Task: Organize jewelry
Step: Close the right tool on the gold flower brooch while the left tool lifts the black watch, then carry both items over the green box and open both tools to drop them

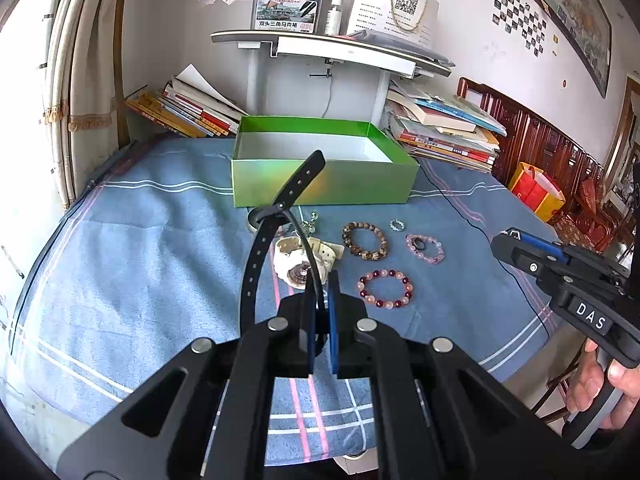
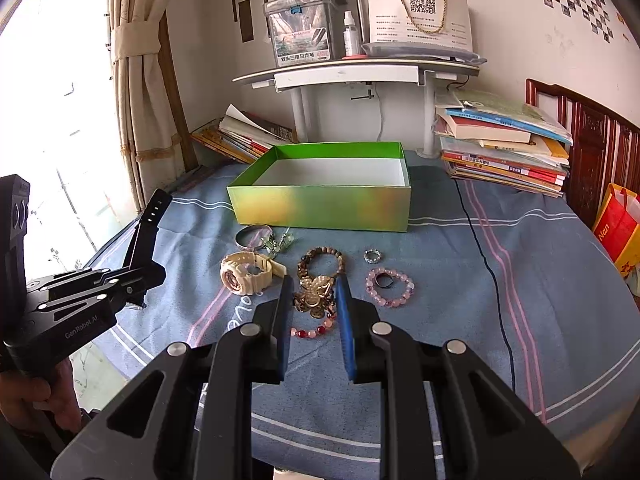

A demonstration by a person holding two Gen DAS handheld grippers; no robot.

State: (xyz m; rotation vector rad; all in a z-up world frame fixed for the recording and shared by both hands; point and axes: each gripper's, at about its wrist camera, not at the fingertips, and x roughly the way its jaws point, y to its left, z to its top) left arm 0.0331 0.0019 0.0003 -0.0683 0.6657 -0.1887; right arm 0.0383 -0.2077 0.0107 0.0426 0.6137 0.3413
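Note:
My left gripper (image 1: pixel 321 280) is shut on a black watch strap (image 1: pixel 266 236) and holds it above the blue cloth, in front of the open green box (image 1: pixel 320 184). In the right wrist view the left gripper (image 2: pixel 138 280) is at the left with the strap (image 2: pixel 150 220) sticking up. My right gripper (image 2: pixel 314 286) is shut on a gold brooch (image 2: pixel 316 294), hanging over the red bead bracelet (image 2: pixel 314 330). On the cloth lie a cream watch (image 2: pixel 244 274), brown bead bracelet (image 2: pixel 320 262), pink bead bracelet (image 2: pixel 390 286), small ring (image 2: pixel 372 256) and silver bangle (image 2: pixel 252 236).
The green box (image 2: pixel 320 208) stands at the back of the table. Stacks of books (image 2: pixel 504 148) lie at the back right and back left (image 2: pixel 240 136), under a white shelf (image 2: pixel 352 72). A black cable (image 2: pixel 488 272) runs across the cloth on the right.

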